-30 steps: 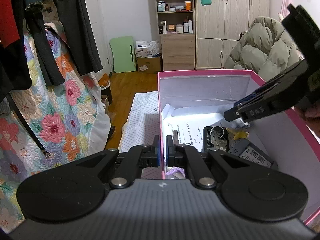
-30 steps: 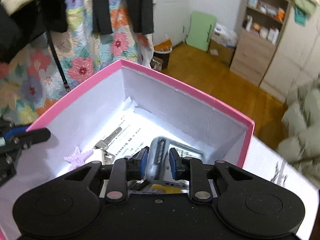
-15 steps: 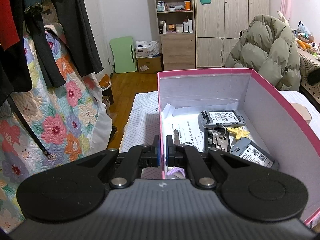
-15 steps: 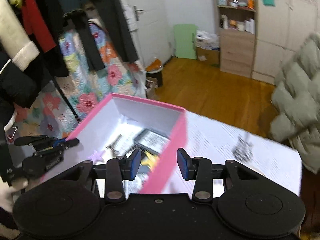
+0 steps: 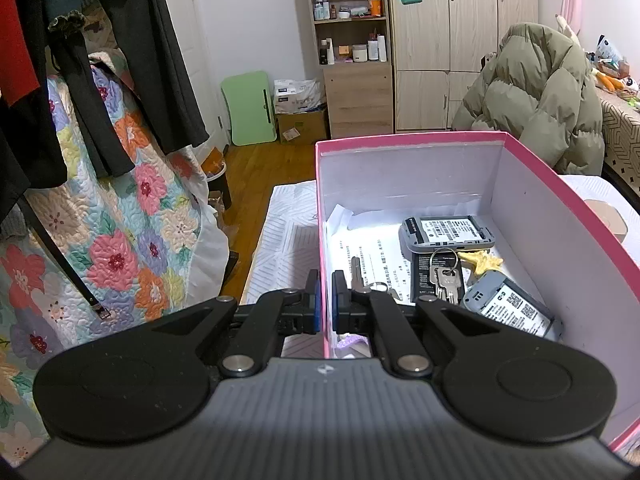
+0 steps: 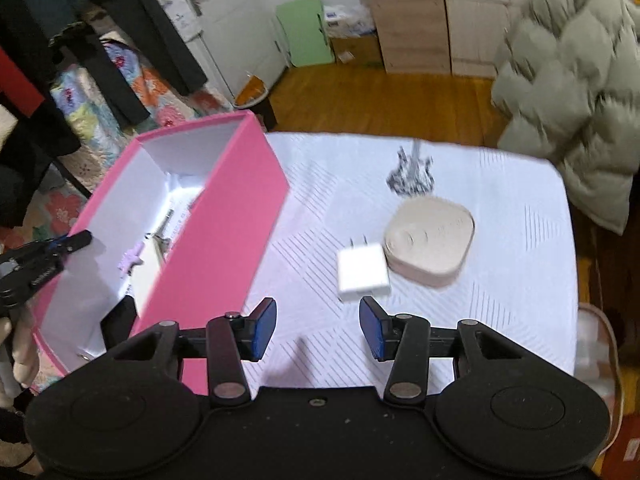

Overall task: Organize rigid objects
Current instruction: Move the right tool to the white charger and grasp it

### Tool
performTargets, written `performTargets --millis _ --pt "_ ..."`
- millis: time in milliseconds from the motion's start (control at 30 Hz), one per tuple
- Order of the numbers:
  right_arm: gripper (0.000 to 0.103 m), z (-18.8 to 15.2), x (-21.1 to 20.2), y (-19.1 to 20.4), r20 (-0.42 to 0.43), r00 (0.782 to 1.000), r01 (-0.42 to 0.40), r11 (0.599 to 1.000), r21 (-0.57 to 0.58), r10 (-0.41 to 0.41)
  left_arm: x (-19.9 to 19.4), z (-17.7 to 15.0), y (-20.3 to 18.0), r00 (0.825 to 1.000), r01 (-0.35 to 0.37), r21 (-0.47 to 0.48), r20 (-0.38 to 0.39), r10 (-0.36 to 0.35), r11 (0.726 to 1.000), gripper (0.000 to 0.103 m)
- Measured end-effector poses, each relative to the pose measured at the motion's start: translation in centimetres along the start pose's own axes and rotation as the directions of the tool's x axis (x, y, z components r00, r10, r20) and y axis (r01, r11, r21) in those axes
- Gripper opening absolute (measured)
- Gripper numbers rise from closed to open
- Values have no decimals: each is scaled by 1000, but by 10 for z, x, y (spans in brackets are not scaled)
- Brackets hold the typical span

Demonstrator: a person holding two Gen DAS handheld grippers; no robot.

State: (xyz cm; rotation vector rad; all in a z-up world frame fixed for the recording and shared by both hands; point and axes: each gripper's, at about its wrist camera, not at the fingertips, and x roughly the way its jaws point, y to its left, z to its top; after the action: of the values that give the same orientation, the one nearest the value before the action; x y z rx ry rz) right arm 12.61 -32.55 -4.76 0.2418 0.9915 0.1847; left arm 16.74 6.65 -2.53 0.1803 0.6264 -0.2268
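A pink box with white inside stands on the white table; it also shows in the right wrist view. In it lie two grey devices, keys, a yellow star and a purple star. My left gripper is shut on the box's left wall. My right gripper is open and empty above the table, right of the box. A white charger plug, a beige case and a dark metal piece lie beyond it.
A floral quilt with hanging clothes is left of the table. A green puffer jacket lies off the far right edge. A wooden shelf unit stands across the wood floor.
My right gripper let go of the grey device inside the box, opened, rose out and swung right over the table. My left gripper has stayed clamped on the box wall.
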Motion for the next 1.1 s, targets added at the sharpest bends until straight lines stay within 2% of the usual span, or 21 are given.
performTargets --millis 200,367,567,767,800,833,1100 --pt "59 -9 23 -10 -38 999 20 1000 2 -20 0 0 0 1000 -4 6 -3 4 1000 4" --pt "60 -8 41 -7 -59 996 66 997 -38 -69 0 0 0 1000 -3 6 -3 3 1000 4" --pt "62 0 64 3 -38 983 175 976 -128 -182 1 -1 -1 1000 -6 16 -3 7 1000 4" --pt "63 8 85 7 -12 974 224 964 -141 -228 1 -1 -3 1000 -4 14 -3 4 1000 4" --pt "60 9 86 9 -9 974 222 964 -145 -225 1 -1 -3 1000 -7 16 -4 7 1000 4" --pt "47 10 86 12 -16 974 220 963 -154 -225 1 -1 -4 1000 -7 17 -4 7 1000 4" --pt "48 9 68 31 1 977 210 959 -189 -213 1 -1 -5 1000 -7 18 -4 7 1000 4"
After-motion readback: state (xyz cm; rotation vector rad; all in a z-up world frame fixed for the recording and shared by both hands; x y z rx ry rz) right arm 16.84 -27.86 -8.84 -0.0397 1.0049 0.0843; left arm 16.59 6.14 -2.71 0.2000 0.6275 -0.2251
